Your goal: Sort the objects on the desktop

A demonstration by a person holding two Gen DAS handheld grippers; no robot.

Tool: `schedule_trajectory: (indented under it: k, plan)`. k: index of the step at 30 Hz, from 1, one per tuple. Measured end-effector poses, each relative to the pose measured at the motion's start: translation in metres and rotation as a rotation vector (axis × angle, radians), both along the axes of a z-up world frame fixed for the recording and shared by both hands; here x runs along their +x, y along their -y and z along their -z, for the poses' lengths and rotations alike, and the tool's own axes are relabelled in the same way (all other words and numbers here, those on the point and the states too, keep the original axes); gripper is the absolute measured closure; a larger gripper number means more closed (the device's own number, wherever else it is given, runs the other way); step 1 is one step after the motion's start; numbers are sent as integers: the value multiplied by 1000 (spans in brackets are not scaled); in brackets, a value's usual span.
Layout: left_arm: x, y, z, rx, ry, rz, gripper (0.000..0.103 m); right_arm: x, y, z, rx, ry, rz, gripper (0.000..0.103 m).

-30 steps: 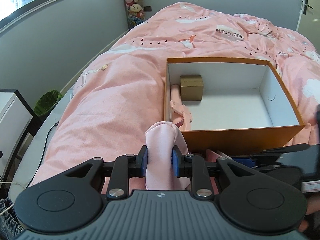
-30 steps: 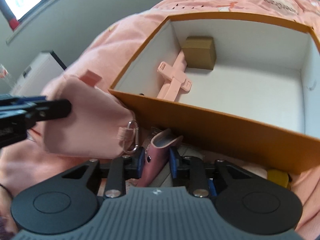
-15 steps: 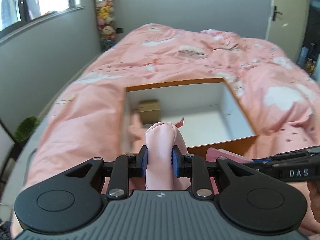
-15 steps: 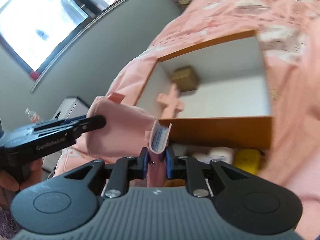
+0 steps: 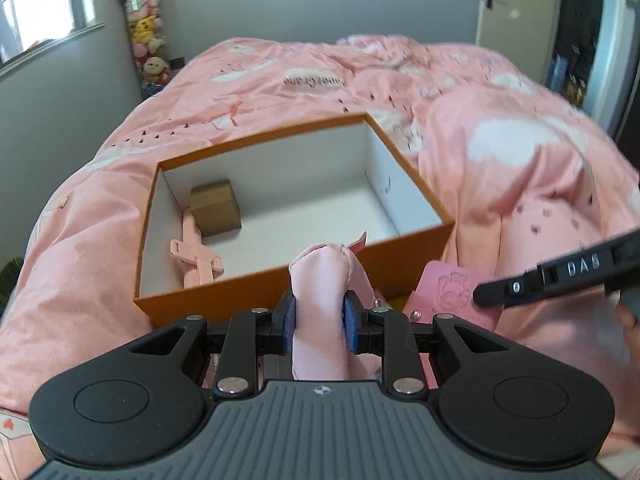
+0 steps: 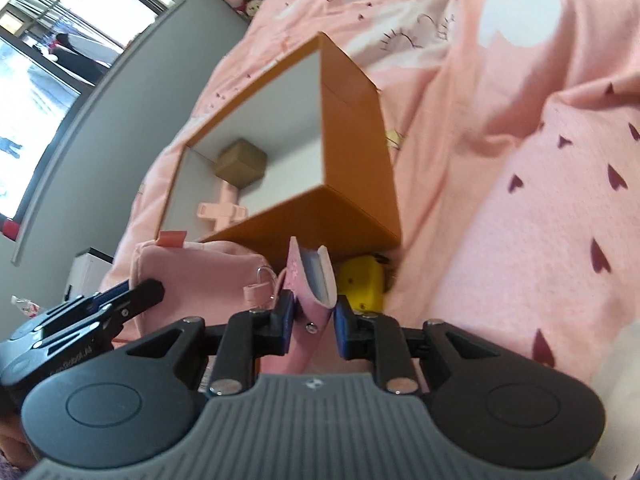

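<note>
My left gripper [image 5: 319, 312] is shut on a pink fabric pouch [image 5: 320, 276], held just in front of the near wall of the orange box [image 5: 240, 292]. The pouch [image 6: 200, 276] also shows in the right wrist view, with the left gripper [image 6: 148, 294] on its side. My right gripper [image 6: 314, 312] grips a pink card holder [image 6: 310, 280]; its jaws are opening, with the holder still wedged between the pads. The card holder [image 5: 448, 292] hangs right of the pouch. Inside the box lie a small brown box [image 5: 216, 208] and a pink clip [image 5: 196, 260].
The box sits on a bed with a rumpled pink duvet [image 5: 520, 160], which rises in folds on the right. A yellow object [image 6: 362, 284] lies against the box's near corner. Plush toys [image 5: 148, 40] stand by the far wall, a door [image 5: 496, 0] at the back right.
Both grippers have pulled back from the box and swung right with their loads. The card holder has come up off the bed, and the right gripper has rolled.
</note>
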State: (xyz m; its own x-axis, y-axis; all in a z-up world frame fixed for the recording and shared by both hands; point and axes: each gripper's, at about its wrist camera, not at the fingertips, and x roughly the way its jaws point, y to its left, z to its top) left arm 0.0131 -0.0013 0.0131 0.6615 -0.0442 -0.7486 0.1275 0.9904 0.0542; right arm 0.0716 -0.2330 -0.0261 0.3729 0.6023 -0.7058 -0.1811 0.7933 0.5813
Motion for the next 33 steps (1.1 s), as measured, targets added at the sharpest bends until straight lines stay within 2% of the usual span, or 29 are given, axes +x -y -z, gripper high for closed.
schedule_trajectory:
  k: [7, 11, 13, 16, 19, 26, 30, 33]
  plan:
    - [-3, 10, 3, 120, -102, 110, 73, -4, -2, 12, -113, -5, -42, 73]
    - [-5, 10, 9, 141, -203, 165, 72, -4, -6, 12, -171, 22, -58, 72]
    - [-7, 9, 11, 125, -236, 184, 71, -4, -9, 11, -203, 38, -65, 75]
    - [-5, 3, 16, 57, -300, 194, 70, -4, -10, 5, -249, 83, -64, 74]
    - [-7, 4, 17, 79, -291, 198, 69, -4, -10, -4, -248, 112, -68, 71]
    - [-4, 1, 16, 62, -265, 222, 67, -5, -26, -7, -187, 113, -134, 71]
    - [-13, 15, 13, 104, -221, 299, 68, -5, -38, -11, -124, 111, -167, 71]
    - [-20, 30, 16, 123, -226, 375, 70, -4, -37, -17, -71, 98, -155, 70]
